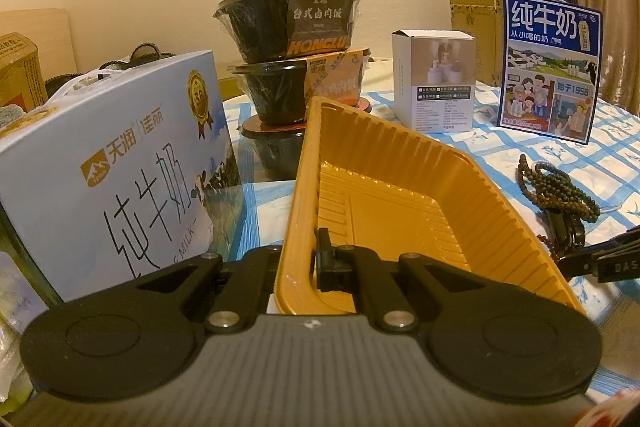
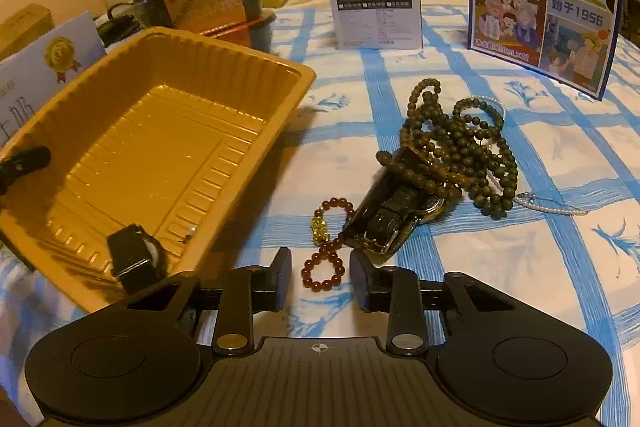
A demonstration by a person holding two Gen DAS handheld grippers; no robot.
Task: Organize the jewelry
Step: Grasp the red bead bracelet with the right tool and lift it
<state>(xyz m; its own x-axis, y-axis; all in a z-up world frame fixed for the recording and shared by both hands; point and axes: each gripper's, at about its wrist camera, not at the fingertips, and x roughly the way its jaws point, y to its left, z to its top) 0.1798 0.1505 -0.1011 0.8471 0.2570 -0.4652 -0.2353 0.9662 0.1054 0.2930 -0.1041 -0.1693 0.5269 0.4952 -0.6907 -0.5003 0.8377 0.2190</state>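
Jaws of right gripper (image 2: 320, 277) astride red bead bracelet (image 2: 326, 247), lengthwise ahead.

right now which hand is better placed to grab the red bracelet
Right. The right gripper is open with the red bracelet lying between its fingertips on the table. The left gripper is shut on the tray rim, steadying it.

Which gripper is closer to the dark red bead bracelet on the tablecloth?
Right. The right gripper straddles the dark red bead bracelet, pads not touching. The left gripper is clamped on the orange plastic tray's rim.
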